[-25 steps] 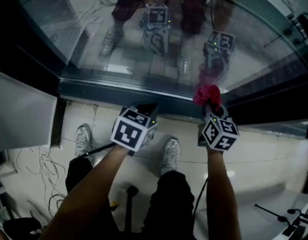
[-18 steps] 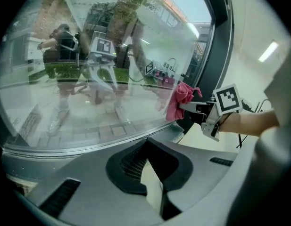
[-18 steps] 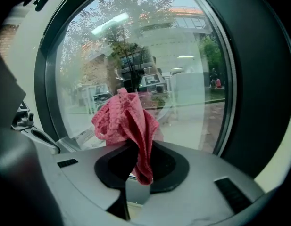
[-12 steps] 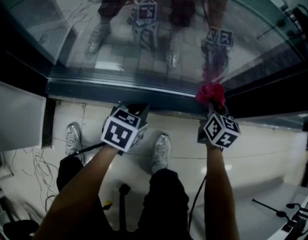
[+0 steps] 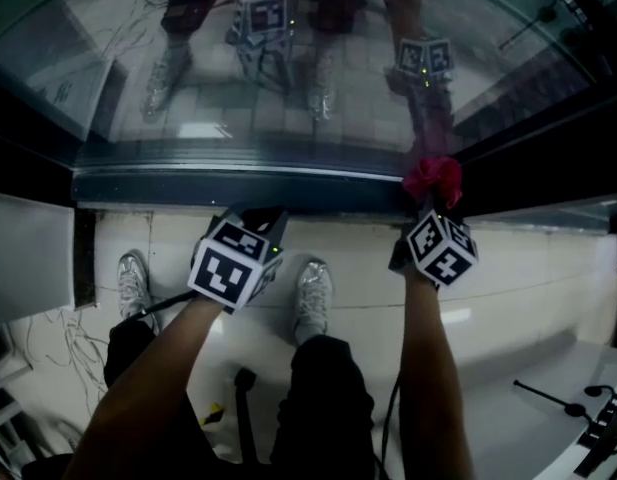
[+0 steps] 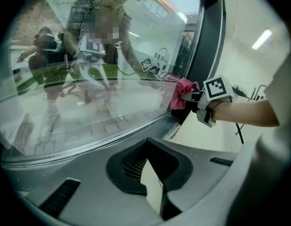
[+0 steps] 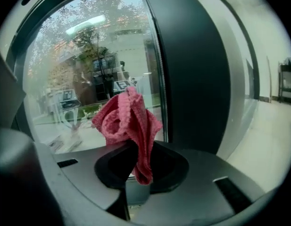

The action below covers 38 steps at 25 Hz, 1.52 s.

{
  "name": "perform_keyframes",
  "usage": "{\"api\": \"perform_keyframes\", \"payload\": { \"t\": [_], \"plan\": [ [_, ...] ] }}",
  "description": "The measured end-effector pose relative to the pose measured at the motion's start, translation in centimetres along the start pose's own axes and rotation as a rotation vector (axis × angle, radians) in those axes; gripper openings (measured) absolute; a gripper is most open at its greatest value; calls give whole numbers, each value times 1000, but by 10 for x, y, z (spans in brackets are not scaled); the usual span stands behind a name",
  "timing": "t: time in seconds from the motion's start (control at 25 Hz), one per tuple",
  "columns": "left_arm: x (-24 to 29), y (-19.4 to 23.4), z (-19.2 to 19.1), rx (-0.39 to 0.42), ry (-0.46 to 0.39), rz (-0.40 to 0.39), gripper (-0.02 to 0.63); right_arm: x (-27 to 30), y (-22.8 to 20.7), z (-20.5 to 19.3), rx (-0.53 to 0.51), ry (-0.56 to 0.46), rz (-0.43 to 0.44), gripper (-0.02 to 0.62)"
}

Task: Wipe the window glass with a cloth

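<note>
item 1, right gripper [image 7: 136,182]: jaws closed narrow on a pink cloth [image 7: 128,121]. the cloth bunches up out of the jaw tips in loose folds, with one tail hanging down into the dark throat between the jaws.

item 2, cloth, position: at the right gripper's tips, well to the right of the left gripper. in the left gripper view it sits at the lower right corner of the pane and appears to press on the glass there, though contact is not certain.

item 3, left gripper [image 5: 263,213]: jaws a narrow slit apart with nothing between them, only pale floor showing through the slit. its tips point at the lower rail, just short of it.

item 4, window glass [image 5: 288,88]: a large pane straight ahead of both grippers. it mirrors the person's legs and both marker cubes, and paving and a tree show through it.

item 5, lower rail [image 5: 238,183]: grey metal, running across just beyond both sets of tips.

item 6, dark upright frame [image 7: 197,69]: just right of the cloth, ahead of the right gripper.

item 7, floor [image 5: 528,268]: pale and glossy, under and behind both grippers.

item 8, shoes: one [image 5: 133,283] left of the left gripper, one [image 5: 310,293] between the two grippers, both toes toward the window.

item 9, cables [image 5: 58,338]: a loose tangle on the floor, behind and left of the left gripper.
</note>
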<state>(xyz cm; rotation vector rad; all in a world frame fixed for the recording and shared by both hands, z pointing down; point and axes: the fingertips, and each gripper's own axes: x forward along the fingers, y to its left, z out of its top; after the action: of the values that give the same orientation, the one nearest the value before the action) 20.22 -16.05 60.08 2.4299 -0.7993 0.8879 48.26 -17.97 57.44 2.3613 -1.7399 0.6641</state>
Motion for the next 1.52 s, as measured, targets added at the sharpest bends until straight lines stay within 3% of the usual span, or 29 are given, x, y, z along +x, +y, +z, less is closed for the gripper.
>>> {"api": "perform_keyframes", "payload": {
  "t": [0.12, 0.4, 0.64, 0.76, 0.96, 1.2, 1.52],
  "plan": [
    [2, 0, 1, 31, 15, 1, 3, 1, -7, -2, 68, -22, -65, 55],
    [1, -1, 3, 0, 12, -7, 3, 1, -36, -10, 143, -34, -260, 55],
    [2, 5, 4, -16, 24, 16, 3, 19, -50, -25, 28, 44, -331, 57],
    [1, 8, 1, -21, 38, 26, 2, 24, -52, -34, 23, 71, -336, 57],
    [-7, 15, -6, -28, 52, 32, 3, 28, -36, -60, -23, 143, -294, 57],
    [-17, 33, -6, -77, 40, 47, 3, 37, 11, -61, -98, 123, -135, 57],
    [-30, 52, -17, -114, 55, 74, 2, 30, 53, -57, -82, 102, -6, 57]
  ]
}}
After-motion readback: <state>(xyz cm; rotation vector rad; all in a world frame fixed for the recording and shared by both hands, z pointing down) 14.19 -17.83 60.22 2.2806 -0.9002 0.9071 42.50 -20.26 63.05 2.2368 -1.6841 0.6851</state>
